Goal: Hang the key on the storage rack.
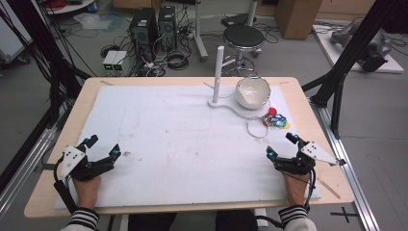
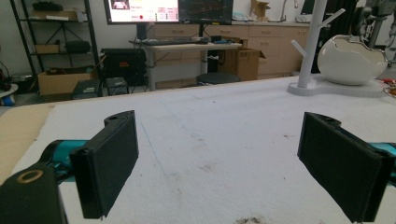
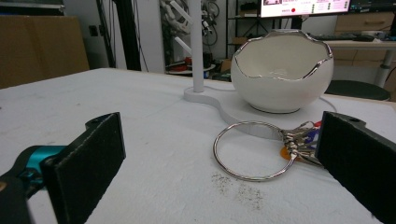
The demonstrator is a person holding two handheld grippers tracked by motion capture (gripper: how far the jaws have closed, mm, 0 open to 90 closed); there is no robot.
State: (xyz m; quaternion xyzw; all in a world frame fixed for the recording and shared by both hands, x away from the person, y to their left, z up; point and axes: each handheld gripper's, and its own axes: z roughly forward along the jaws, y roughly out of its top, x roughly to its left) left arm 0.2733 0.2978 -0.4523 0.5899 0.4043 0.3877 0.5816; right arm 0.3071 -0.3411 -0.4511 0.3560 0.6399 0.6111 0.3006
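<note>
A silver key ring (image 1: 257, 127) (image 3: 254, 150) with several coloured tags (image 1: 275, 119) lies on the white mat, right of centre. Behind it stands a white egg-shaped bowl (image 1: 252, 92) (image 3: 281, 72) (image 2: 351, 60) on a white stand with an upright peg post (image 1: 218, 74) (image 3: 196, 45) (image 2: 314, 43). My right gripper (image 1: 281, 146) (image 3: 224, 168) rests open at the near right, its jaws pointing at the ring, a short way from it. My left gripper (image 1: 102, 146) (image 2: 233, 163) rests open at the near left with bare mat between its jaws.
The white mat (image 1: 168, 139) covers most of the wooden table (image 1: 57, 144). A black stool (image 1: 243, 36) and computer towers (image 1: 151, 29) stand on the floor beyond the far edge. Black frame posts (image 1: 344, 62) rise at the right side.
</note>
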